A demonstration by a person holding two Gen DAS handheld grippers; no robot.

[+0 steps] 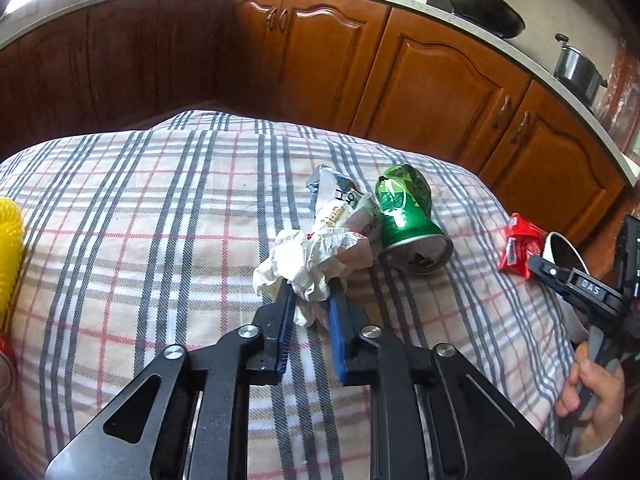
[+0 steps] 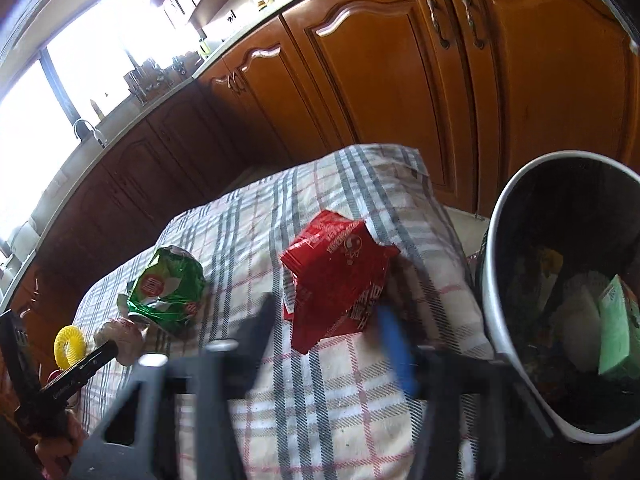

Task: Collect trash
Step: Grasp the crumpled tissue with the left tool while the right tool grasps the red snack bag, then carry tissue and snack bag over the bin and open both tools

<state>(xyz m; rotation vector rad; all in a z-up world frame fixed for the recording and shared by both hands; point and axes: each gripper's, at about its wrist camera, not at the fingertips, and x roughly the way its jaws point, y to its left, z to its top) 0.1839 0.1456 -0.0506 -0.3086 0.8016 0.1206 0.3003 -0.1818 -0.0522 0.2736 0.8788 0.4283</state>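
Left gripper (image 1: 310, 300) is clamped on the tissue (image 1: 304, 268) mid-table, light and soft, so pinch its bulk. Right gripper (image 2: 332, 320) has its jaws closed on the red wrapper (image 2: 336, 276) by the right edge, beside the bin (image 2: 496, 280): crinkly, slippery

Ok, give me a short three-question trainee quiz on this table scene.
1. True or false: the left gripper is shut on the crumpled white paper.
2. What is the right gripper closed on? A) green can B) red wrapper C) yellow ring
3. What stands at the table's right edge, ready for trash?

Key: 1 true. 2 B, the red wrapper. 3 the bin, already holding rubbish; the crushed green can lies on the tablecloth.
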